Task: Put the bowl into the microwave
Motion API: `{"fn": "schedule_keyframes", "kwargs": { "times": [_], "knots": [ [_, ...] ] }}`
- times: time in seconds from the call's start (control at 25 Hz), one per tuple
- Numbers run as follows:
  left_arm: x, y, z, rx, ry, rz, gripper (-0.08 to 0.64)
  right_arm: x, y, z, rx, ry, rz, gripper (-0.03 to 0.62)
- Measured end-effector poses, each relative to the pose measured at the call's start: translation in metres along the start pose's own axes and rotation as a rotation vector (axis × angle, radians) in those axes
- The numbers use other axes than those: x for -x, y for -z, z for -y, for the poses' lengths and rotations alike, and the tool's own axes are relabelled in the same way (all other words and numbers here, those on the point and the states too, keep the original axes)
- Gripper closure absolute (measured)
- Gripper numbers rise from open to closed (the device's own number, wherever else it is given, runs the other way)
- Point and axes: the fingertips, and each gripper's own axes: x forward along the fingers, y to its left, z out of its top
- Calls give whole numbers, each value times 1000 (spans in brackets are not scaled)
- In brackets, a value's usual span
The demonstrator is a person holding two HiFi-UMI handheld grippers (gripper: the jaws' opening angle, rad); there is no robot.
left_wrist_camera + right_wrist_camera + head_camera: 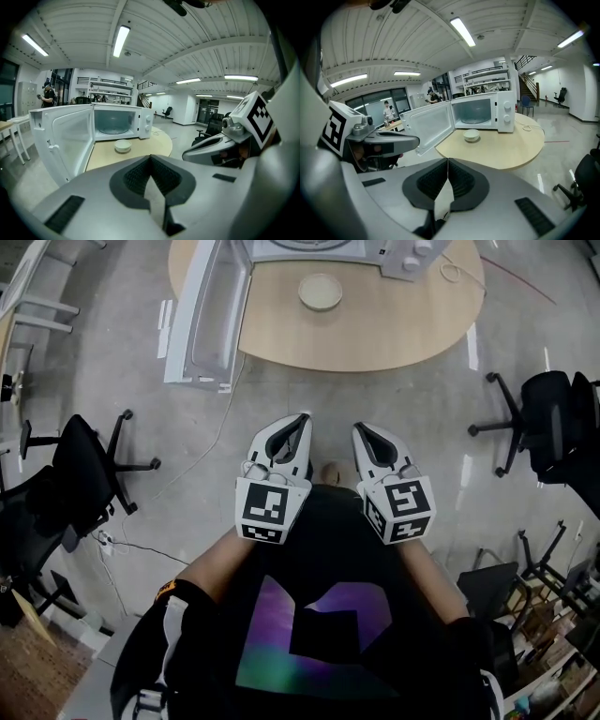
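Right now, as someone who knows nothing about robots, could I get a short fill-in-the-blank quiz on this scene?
The door of the microwave stands ____. The bowl rests on the round ____. The left gripper and the right gripper both have their jaws ____, with nothing between them.
Missing words: open; table; shut.

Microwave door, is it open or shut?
Open. The door swings wide from the microwave, its cavity exposed; the bowl sits outside on the table.

Polished grey concrete floor (394,409), a round wooden table (375,334), black office chairs (80,474) either side (castors splayed), strip lights (121,40) along a ribbed white ceiling (187,28).
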Motion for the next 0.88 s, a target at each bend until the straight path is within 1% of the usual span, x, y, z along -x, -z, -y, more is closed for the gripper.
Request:
{"fn": "schedule_keyframes", "kwargs": {
  "times": [0.2, 0.4, 0.88],
  "knots": [
    [-20, -14, -27, 20, 17, 5, 514, -22, -21, 12, 9, 32, -17, 575],
    [-38, -24, -47, 34, 47, 8, 514, -39, -37, 17, 40, 57, -40, 575],
    [-70, -49, -71, 27, 138, 18, 514, -66, -67, 30, 44, 129, -58, 575]
  ]
}}
